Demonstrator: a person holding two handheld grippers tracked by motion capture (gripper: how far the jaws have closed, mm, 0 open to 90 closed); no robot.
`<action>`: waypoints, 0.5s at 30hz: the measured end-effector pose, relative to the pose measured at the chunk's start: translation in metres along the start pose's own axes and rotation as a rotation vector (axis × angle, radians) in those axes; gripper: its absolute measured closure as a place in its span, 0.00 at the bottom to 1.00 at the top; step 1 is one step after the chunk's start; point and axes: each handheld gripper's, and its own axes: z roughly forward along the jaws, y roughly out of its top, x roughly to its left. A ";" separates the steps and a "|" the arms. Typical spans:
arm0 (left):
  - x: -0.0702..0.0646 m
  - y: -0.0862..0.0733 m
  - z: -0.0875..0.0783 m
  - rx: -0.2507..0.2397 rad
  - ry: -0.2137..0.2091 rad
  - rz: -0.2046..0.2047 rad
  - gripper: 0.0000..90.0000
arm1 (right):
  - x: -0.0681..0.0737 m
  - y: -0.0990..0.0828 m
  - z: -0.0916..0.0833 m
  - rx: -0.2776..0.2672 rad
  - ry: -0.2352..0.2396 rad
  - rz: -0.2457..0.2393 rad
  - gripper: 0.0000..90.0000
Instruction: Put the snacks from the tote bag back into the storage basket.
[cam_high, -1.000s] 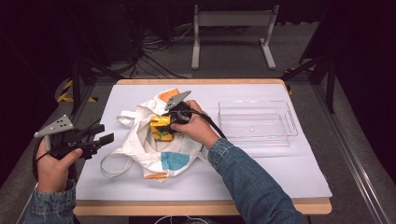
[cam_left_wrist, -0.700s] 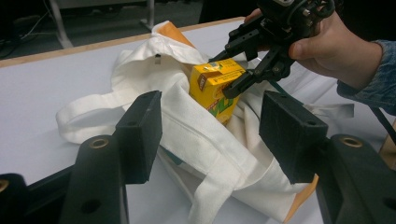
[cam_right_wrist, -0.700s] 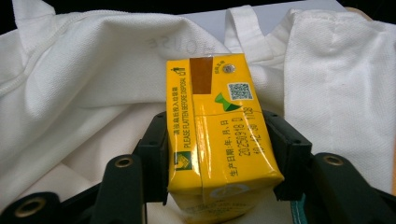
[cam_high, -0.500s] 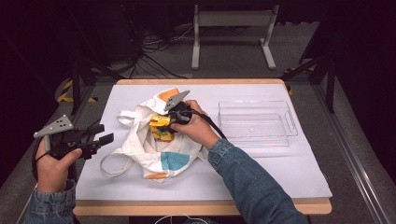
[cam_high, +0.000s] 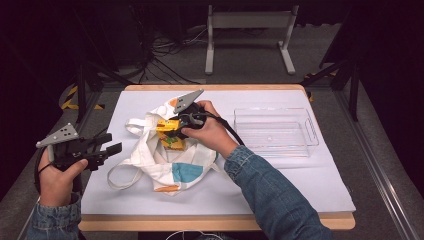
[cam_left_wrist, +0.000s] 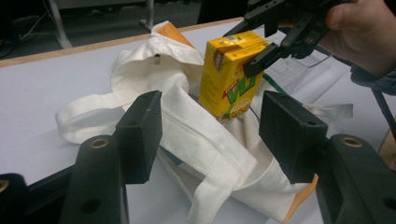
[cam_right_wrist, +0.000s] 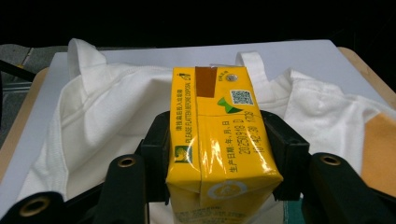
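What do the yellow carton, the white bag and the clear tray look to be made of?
Yellow carton: coated paperboard, judging by glossy printed faces and folded seams. White bag: soft matte woven cloth, creased, with stitched straps. Clear tray: probably rigid transparent plastic; the table shows through.

We saw a glossy yellow drink carton (cam_right_wrist: 219, 140), a soft matt white cloth tote bag (cam_high: 150, 160), and a smooth clear plastic tray (cam_high: 275, 132).

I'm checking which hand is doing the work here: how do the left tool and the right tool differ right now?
The right tool is clamped on the yellow drink carton, both pads pressed to its sides; the left tool holds nothing, its jaws standing apart. The right tool sits over the white tote bag, with the carton partly out of the bag; the left tool hangs at the table's left edge, aimed at the bag. Both are black, two-jawed and hand-held.
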 end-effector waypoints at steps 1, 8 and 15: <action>0.000 0.000 0.000 0.000 0.000 0.000 0.45 | 0.001 0.003 -0.003 -0.003 0.001 -0.006 0.57; 0.001 0.000 0.001 0.001 -0.002 0.009 0.45 | 0.005 0.015 -0.018 -0.026 0.014 -0.028 0.57; 0.001 0.000 0.002 0.006 0.003 0.005 0.44 | 0.008 0.021 -0.032 -0.036 0.016 -0.053 0.57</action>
